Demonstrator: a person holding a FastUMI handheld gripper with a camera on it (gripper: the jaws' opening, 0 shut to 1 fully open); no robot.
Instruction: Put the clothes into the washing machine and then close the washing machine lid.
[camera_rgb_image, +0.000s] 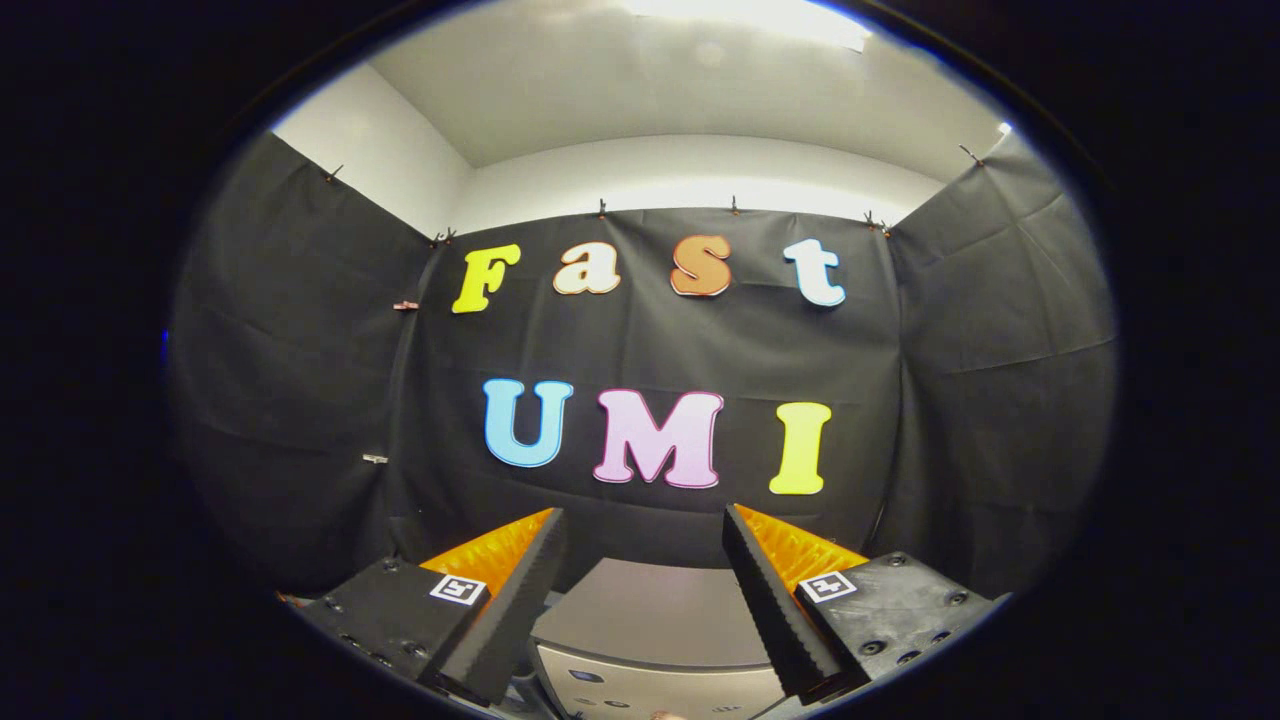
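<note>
Booth w/ black cloth wall (650, 350), white ceiling (680, 90) above, light on. Claw (645, 530) spread wide, fingers well apart, nothing held or touched. Washer (650, 620) sits below and between the fingers, just ahead; flat grey lid (650, 610) down, control strip on front edge. Clothes can't be made out from here.

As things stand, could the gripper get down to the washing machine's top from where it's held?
Probably yes. The gripper is open and holds nothing, with the washing machine showing between and below its fingers. Nothing visible lies between them; only the black cloth wall stands beyond.
</note>
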